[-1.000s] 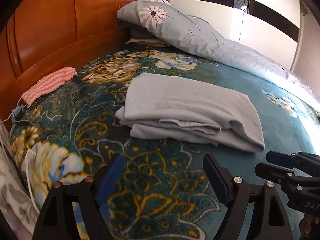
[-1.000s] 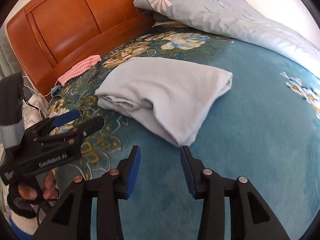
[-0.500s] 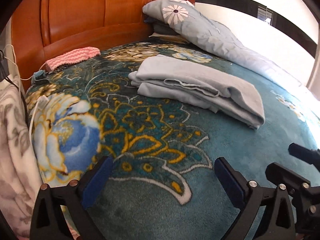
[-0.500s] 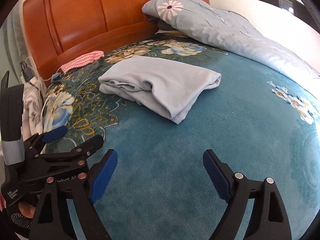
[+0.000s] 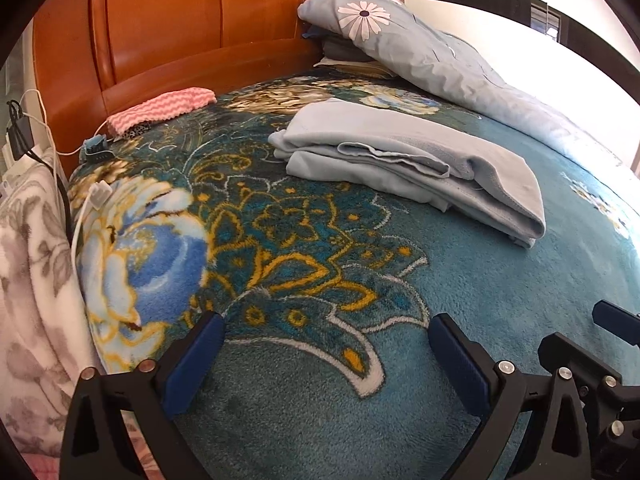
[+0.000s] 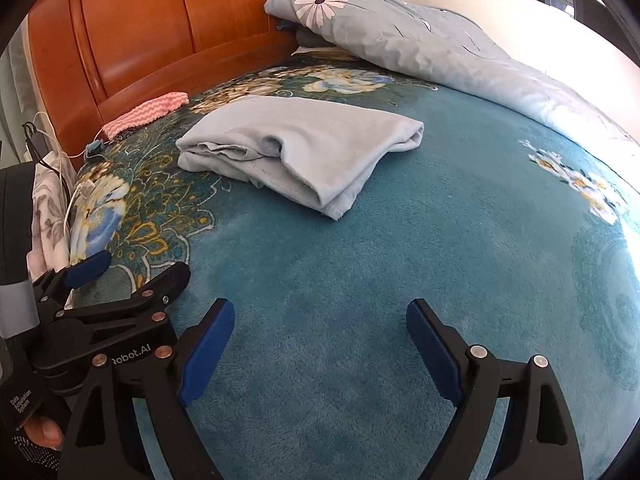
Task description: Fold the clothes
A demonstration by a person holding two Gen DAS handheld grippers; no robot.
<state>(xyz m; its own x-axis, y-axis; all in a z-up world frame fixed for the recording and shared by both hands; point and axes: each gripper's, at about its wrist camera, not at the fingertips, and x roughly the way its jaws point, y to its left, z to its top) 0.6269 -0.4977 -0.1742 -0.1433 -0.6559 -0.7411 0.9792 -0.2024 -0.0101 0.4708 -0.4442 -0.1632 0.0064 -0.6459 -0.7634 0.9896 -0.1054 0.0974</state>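
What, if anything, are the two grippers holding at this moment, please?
Nothing is held: the left gripper and right gripper both stand open over the blanket, apart from the folded garment.

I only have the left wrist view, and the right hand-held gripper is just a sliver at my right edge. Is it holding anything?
Observer: No. In the right wrist view the right hand-held gripper stands open, with only the teal plush floral blanket showing between its blue pads. The folded pale blue fleece garment lies well beyond it, untouched.
Reviewer: And the left one? I see only its two fingers.
Observer: The right wrist view shows the left hand-held gripper from the side. It is open over the blanket's edge, and a bit of a hand grips its black handle below.
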